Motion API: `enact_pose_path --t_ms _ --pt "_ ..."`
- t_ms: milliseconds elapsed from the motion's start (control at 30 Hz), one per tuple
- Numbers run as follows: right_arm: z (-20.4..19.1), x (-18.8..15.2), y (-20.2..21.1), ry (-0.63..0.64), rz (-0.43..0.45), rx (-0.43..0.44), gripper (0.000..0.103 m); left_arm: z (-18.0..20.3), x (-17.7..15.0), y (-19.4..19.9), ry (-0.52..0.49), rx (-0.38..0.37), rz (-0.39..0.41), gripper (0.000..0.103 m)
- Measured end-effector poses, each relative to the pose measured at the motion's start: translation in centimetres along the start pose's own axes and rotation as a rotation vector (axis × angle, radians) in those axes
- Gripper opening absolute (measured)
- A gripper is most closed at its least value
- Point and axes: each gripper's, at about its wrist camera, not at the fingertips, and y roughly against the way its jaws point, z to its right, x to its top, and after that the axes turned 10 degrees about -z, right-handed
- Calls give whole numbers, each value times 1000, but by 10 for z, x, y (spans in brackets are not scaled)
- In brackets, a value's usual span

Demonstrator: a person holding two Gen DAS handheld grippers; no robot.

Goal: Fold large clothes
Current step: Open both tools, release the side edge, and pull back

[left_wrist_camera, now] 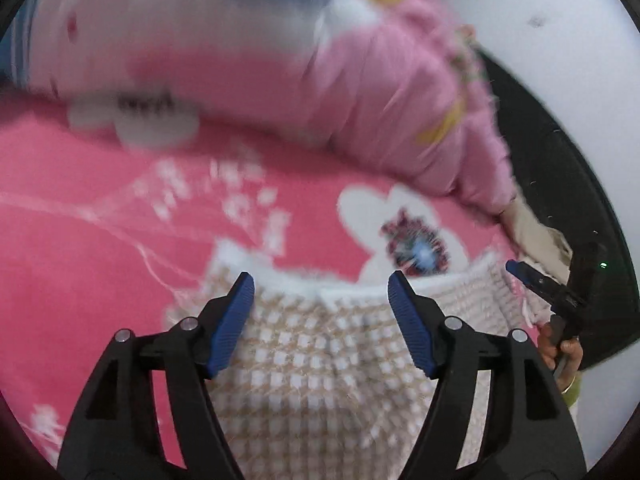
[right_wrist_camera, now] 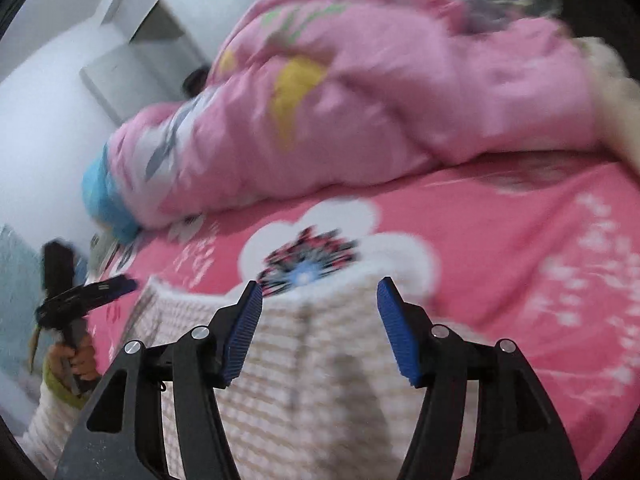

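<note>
A beige and white checked knit garment [left_wrist_camera: 320,360] lies on a pink flowered bedsheet [left_wrist_camera: 80,240]. My left gripper [left_wrist_camera: 320,284] is open above the garment's far edge, its blue pads apart with nothing between them. My right gripper [right_wrist_camera: 320,284] is also open above the same garment [right_wrist_camera: 312,360], near its far edge. Each gripper shows in the other's view: the right one [left_wrist_camera: 532,280] at the garment's right corner, the left one [right_wrist_camera: 104,288] at its left corner. Both views are blurred.
A bunched light pink quilt [left_wrist_camera: 400,100] [right_wrist_camera: 360,100] lies across the bed behind the garment. A white wall [right_wrist_camera: 40,100] and white shelf unit [right_wrist_camera: 140,40] stand beyond. A dark edge [left_wrist_camera: 560,180] borders the bed on the right.
</note>
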Motion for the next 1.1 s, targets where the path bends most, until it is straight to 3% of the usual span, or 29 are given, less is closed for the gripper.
enact_pose_path --t_ms 33,67,133,167,200,233,267,300,367,467,533,600,667,733,767,833,900,1033,1100 --pt "10 0 -10 -33 -25 -8 58 -13 0 -15 48 -1 -27 65" --pt "22 -3 -15 -73 -42 -1 58 -27 -3 -20 96 -27 -18 58" --pt "61 -13 -10 -217 -46 96 25 -55 -13 -11 211 -132 28 55" --pt "77 -19 -1 -283 -34 130 24 -70 -18 -2 276 -211 53 55" --pt "89 -27 18 -333 -6 118 24 -80 -23 8 321 -242 73 55" --pt "91 -32 32 -338 7 45 35 -87 -29 23 352 -181 96 58" --pt "87 -38 45 -320 20 -59 40 -89 -34 38 355 -119 124 59" --pt "81 -44 59 -293 35 -119 41 -89 -39 49 348 -107 147 59" --pt "59 -66 86 -241 52 -136 41 -78 -58 77 306 -89 192 59" --pt "11 -104 103 -111 50 -197 42 -31 -93 100 132 5 226 59" --pt "-27 -140 105 1 42 -264 44 4 -123 101 -11 94 236 61" --pt "-54 -181 101 97 50 -340 49 27 -159 87 -114 102 205 61" --pt "-51 -210 93 105 30 -394 53 20 -186 62 -100 94 133 62" --pt "-25 -230 74 56 -10 -414 53 -1 -201 34 -53 162 83 59" --pt "-16 -235 72 45 -12 -402 53 -6 -204 30 -59 175 99 56" --pt "-31 -231 83 54 -7 -463 53 1 -207 40 -83 215 138 53" --pt "-62 -228 96 121 19 -533 57 21 -212 59 -129 266 196 61" --pt "-123 -234 95 204 101 -408 63 68 -234 68 -269 230 239 70" --pt "-140 -240 62 241 84 -426 63 84 -242 45 -296 220 195 73"
